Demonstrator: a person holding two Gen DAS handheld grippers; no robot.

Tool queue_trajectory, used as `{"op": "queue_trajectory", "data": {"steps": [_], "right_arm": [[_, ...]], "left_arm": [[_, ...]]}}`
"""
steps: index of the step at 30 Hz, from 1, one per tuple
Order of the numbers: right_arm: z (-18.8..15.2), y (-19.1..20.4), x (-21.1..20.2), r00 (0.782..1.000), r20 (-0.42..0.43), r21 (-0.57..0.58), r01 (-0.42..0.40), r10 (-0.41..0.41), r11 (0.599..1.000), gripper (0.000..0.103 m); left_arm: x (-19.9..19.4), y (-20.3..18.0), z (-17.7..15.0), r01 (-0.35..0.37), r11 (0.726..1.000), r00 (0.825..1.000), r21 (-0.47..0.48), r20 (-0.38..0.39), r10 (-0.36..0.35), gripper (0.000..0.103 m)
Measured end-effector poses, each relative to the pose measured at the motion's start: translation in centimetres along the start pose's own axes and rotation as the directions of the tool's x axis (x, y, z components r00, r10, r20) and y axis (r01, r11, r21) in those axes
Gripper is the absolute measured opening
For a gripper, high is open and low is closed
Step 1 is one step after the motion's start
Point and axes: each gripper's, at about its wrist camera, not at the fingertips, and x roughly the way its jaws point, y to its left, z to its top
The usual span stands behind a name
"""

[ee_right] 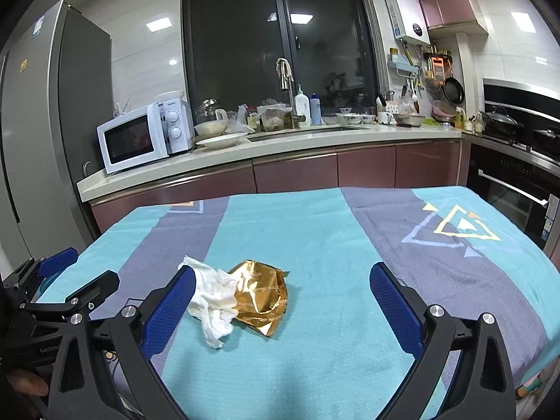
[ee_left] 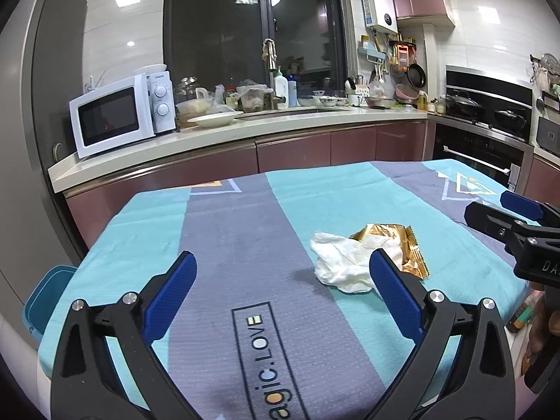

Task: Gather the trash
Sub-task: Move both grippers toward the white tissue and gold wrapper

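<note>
Left wrist view: left gripper spread wide, low over the table.
Right gripper: also gaping, empty.
Trash: crumpled white tissue touching crinkly gold foil wrapper, on striped cloth.

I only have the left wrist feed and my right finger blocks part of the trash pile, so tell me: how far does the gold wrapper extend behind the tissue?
Observer: In the right wrist view the gold wrapper shows whole, a crumpled pouch lying on the tablecloth beside the white tissue and touching it.
Operator: Is the right gripper holding anything?
Observer: No. The right gripper is open, with only cloth and the trash between its fingers.
Operator: Anything left of my view?
Observer: A tall grey fridge stands beyond the microwave.
Operator: And my own gripper?
Observer: The left gripper is open too, seen at the right view's left edge.
</note>
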Motion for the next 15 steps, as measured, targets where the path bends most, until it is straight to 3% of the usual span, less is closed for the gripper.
{"op": "queue_trajectory", "data": {"steps": [15], "right_arm": [[-0.8, -2.1, 3.2, 0.997, -0.078, 0.043, -0.017, 0.02, 0.999, 0.096]], "left_arm": [[4.7, -3.6, -0.4, 0.076, 0.997, 0.993, 0.034, -0.097, -0.072, 0.097]]}}
